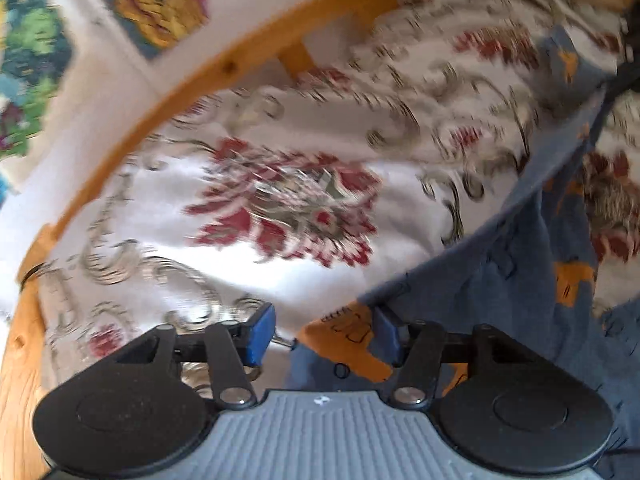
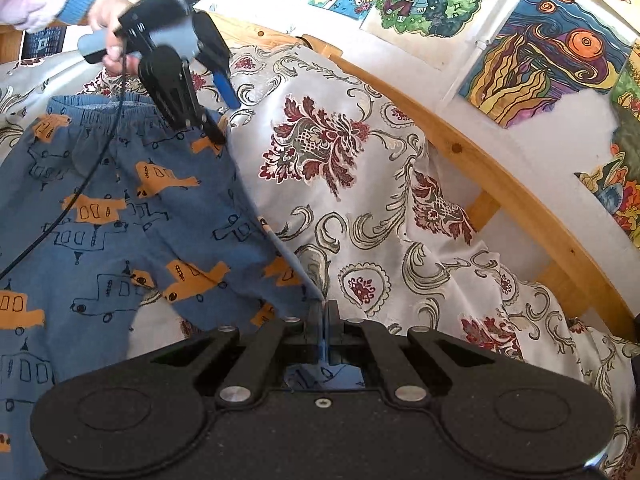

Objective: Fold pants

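Spread across a wooden-framed bed, a white bedspread (image 2: 360, 208) woven with dark red flowers and grey scrolls fills most of both wrist views, and everything else is placed against it. Above the bedspread's far edge runs the bed's pine rail (image 2: 500, 176), and beyond that rail a white wall carries coloured drawings (image 2: 540, 64), one of swirling orange and blue, another of a cartoon figure in green.

On the bedspread's near-left part lie the pants (image 2: 120, 216), blue with orange and outlined vehicles, the elastic waistband toward the far end. One long edge of the pants is lifted off the bedspread and stretched taut between the two tools.

At the near end of that edge, the right gripper (image 2: 325, 316) has its jaws pressed fully together, with a thin strip of blue cloth pinched between them.

At the waistband end, the left gripper (image 2: 218, 110) is held in a person's hand (image 2: 106, 20), whose sleeve ends in a blue ribbed cuff. Its jaws stand wide apart; the left wrist view, badly blurred, shows the blue pads (image 1: 262, 332) well separated, with the waistband corner lying against the right-hand pad and open bedspread between them. A black cable (image 2: 76, 196) trails from this tool over the pants.
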`<state>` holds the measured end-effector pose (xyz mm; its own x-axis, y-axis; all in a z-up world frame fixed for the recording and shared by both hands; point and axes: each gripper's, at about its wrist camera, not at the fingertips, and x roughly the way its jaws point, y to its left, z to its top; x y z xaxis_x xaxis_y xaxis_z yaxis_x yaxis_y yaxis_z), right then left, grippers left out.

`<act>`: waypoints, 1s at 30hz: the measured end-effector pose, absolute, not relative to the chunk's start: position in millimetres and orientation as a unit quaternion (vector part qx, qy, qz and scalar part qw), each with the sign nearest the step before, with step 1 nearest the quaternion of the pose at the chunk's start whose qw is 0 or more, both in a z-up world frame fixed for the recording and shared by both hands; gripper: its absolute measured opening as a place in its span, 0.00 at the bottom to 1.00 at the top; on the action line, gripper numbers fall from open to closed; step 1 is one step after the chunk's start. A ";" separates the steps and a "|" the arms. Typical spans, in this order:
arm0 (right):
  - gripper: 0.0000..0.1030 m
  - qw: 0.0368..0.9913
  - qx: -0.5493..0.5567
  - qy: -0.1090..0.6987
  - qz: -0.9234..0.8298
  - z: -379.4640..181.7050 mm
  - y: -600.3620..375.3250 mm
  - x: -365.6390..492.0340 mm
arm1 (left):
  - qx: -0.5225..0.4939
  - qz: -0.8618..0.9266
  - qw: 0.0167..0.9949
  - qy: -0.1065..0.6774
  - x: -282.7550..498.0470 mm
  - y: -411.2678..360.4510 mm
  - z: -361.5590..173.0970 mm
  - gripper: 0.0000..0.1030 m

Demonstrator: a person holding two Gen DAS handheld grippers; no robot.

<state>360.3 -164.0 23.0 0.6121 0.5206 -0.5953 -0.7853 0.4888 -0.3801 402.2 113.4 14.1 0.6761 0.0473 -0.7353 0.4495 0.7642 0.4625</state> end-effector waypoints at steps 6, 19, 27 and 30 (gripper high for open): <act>0.00 0.843 -0.321 0.208 0.379 24.7 -168.3 357.3 | 0.332 -0.125 0.846 0.399 398.4 113.2 1.0 0.04; 0.00 0.871 -0.322 0.160 0.335 44.8 -182.7 277.9 | 0.322 -0.094 0.895 0.294 309.1 106.8 50.3 0.01; 0.00 0.867 -0.358 0.132 0.320 35.6 -191.5 156.1 | 0.322 -0.111 0.901 0.268 200.4 98.1 55.0 0.01; 0.00 0.860 -0.381 0.139 0.308 14.0 -184.2 111.8 | 0.349 -0.116 0.886 0.282 167.4 93.0 35.4 0.01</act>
